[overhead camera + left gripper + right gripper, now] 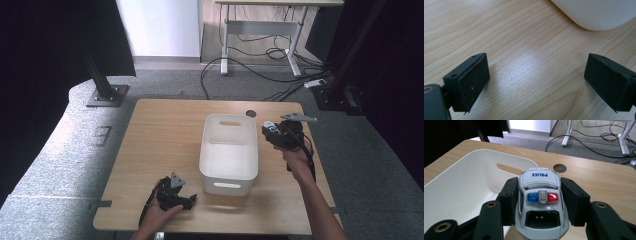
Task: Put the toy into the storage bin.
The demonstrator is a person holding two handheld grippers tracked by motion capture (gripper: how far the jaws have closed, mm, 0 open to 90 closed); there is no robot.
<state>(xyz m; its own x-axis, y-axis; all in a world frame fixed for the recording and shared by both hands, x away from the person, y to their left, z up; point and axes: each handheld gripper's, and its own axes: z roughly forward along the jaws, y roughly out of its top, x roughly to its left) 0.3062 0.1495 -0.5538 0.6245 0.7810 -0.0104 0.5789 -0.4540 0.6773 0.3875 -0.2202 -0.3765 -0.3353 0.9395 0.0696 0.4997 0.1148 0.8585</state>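
Observation:
A white plastic bin (229, 152) stands in the middle of the wooden table, and it looks empty inside. My right gripper (272, 131) hovers just off the bin's right rim, shut on a white toy police car (540, 200) with blue and red roof lights; the car's nose reaches over the bin's (461, 187) rim. My left gripper (189, 201) rests low at the table's front edge, left of the bin's near corner. Its jaws stand wide open over bare wood (529, 72), with the bin's rounded corner (596, 12) just ahead.
A round cable hole (251, 114) sits in the table behind the bin. Bare wood spreads to the left of the bin. Beyond the table, cables (260, 55) lie on the grey carpet under a desk frame, and a black stand base (106, 95) sits at the left.

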